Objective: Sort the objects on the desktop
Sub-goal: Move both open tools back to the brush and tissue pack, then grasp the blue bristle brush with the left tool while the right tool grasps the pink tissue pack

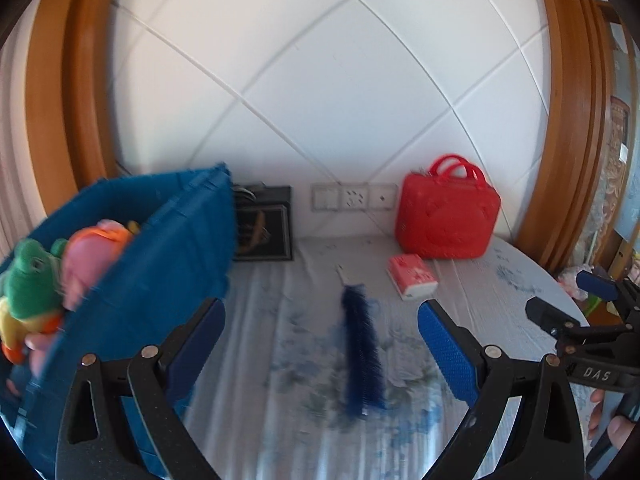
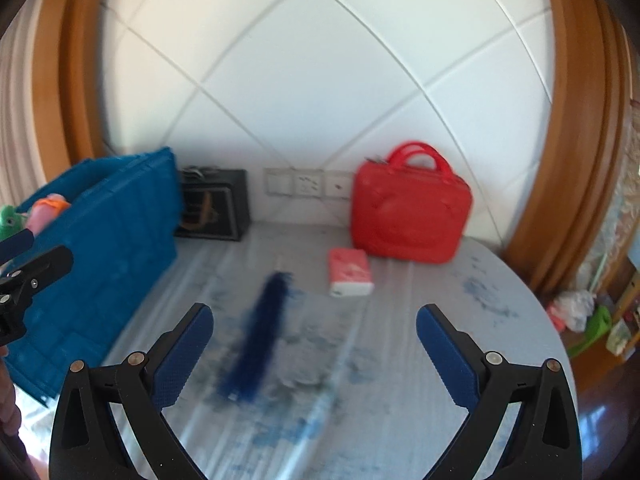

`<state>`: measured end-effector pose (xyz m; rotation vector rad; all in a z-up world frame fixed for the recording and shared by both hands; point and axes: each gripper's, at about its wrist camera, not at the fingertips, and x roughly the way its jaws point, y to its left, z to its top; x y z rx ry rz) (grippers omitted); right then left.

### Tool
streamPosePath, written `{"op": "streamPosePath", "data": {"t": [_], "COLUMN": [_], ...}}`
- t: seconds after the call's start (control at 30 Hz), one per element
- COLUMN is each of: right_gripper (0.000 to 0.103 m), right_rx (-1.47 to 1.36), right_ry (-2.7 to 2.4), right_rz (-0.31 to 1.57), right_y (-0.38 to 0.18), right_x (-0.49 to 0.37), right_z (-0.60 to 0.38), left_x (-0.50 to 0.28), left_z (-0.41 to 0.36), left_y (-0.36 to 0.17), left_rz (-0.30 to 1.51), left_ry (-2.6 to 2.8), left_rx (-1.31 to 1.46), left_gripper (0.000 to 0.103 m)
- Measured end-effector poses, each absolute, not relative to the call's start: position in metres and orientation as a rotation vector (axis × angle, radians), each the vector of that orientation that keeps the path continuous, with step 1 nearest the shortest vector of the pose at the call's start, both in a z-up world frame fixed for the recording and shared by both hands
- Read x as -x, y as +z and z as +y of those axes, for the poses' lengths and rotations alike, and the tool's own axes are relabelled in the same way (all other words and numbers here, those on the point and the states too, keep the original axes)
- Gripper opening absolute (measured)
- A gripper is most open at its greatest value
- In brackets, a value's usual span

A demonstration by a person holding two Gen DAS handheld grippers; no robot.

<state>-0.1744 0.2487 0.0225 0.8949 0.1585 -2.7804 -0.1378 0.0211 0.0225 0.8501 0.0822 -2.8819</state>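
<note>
A dark blue fluffy brush lies on the table's pale floral cloth; it also shows in the right wrist view. A red and white tissue pack lies behind it, in front of a red handbag-shaped case. A blue storage box at the left holds plush toys. My left gripper is open above the brush. My right gripper is open just right of the brush.
A black framed box stands against the white tiled wall beside wall sockets. The round table's edge curves at the right, with clutter on the floor beyond. Wooden frames flank the wall.
</note>
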Motion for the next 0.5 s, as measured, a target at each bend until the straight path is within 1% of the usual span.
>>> {"op": "streamPosePath", "data": {"t": [0.2, 0.3, 0.4, 0.5], "right_gripper": [0.103, 0.103, 0.103, 0.103], "right_rx": [-1.038, -1.089, -1.13, -1.18], "right_ry": [-2.767, -2.76, -2.738, -2.72], "right_rz": [0.089, 0.07, 0.053, 0.057], "right_y": [-0.005, -0.02, -0.036, -0.053], "right_x": [0.21, 0.23, 0.25, 0.275], "right_z": [0.31, 0.323, 0.327, 0.327], "left_x": [0.184, 0.201, 0.227, 0.254], "left_z": [0.051, 0.055, 0.053, 0.05], "left_y": [-0.022, -0.041, -0.063, -0.087], "left_rz": [0.11, 0.127, 0.182, 0.179], "left_ry": [-2.828, -2.796, -2.764, -2.739], "left_rx": [-1.049, -1.119, -1.206, -1.266], "left_gripper": [0.099, 0.098, 0.098, 0.098]}}
